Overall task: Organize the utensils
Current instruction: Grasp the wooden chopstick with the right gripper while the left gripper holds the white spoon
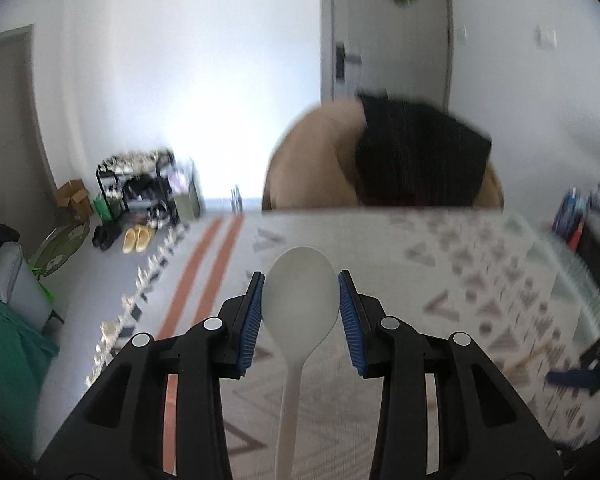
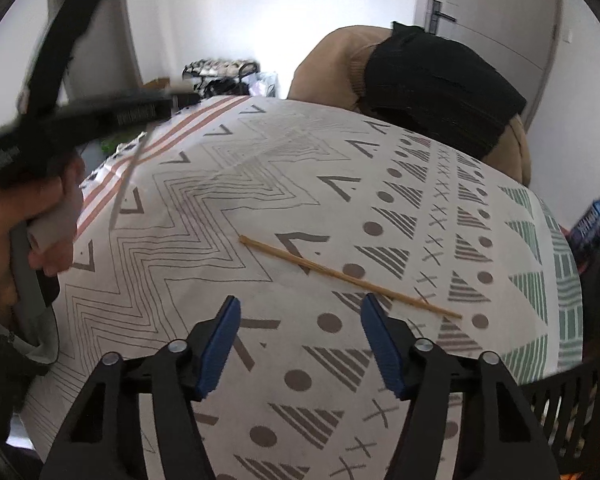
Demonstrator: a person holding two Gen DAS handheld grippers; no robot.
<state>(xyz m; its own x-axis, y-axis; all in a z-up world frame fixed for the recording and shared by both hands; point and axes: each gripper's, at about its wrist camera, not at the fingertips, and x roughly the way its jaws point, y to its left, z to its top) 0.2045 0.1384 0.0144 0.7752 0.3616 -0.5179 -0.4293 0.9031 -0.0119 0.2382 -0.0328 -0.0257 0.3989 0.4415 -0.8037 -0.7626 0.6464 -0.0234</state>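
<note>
Matt plastic spoon; seemingly wooden chopsticks.

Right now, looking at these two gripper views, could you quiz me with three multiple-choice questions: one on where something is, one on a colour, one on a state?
1. Where is the wooden chopstick?
A. lying on the patterned tablecloth
B. held in the right gripper
C. on the floor

2. What colour is the spoon?
A. red
B. white
C. black

3. What state is the right gripper in?
A. shut on the chopstick
B. shut on a spoon
C. open and holding nothing

Answers:
1. A, the stick lies flat on the cloth just ahead of the right gripper's fingers.
2. B, the bowl and handle between the left gripper pads are plain white.
3. C, the right wrist view shows only tablecloth between the spread blue pads.
</note>
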